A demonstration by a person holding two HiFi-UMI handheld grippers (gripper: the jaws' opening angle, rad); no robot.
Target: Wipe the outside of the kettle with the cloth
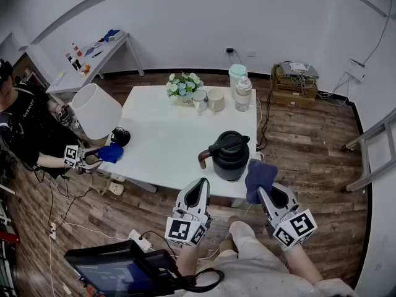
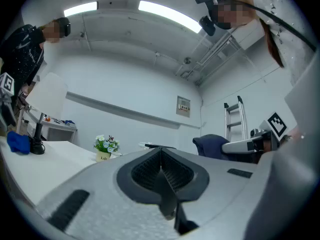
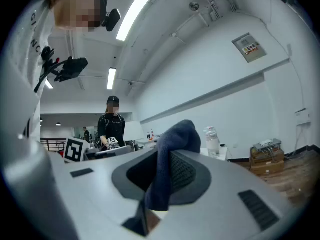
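A black kettle (image 1: 230,156) with a brown spout stands near the front edge of the white table (image 1: 167,141). My right gripper (image 1: 267,189) is shut on a dark blue cloth (image 1: 259,177), held just right of the kettle and off the table's front edge; the cloth (image 3: 172,156) bulges up between the jaws in the right gripper view. My left gripper (image 1: 197,193) is shut with nothing in it, below the table edge in front of the kettle. In the left gripper view its jaws meet (image 2: 161,166), and the cloth (image 2: 212,146) shows at the right.
A flower pot (image 1: 183,89), two cups (image 1: 208,100) and two bottles (image 1: 240,86) stand at the table's far edge. At the left, another person (image 1: 25,129) holds a gripper with a blue cloth (image 1: 111,153) beside a white lamp (image 1: 96,111). A ladder (image 1: 374,147) leans at the right.
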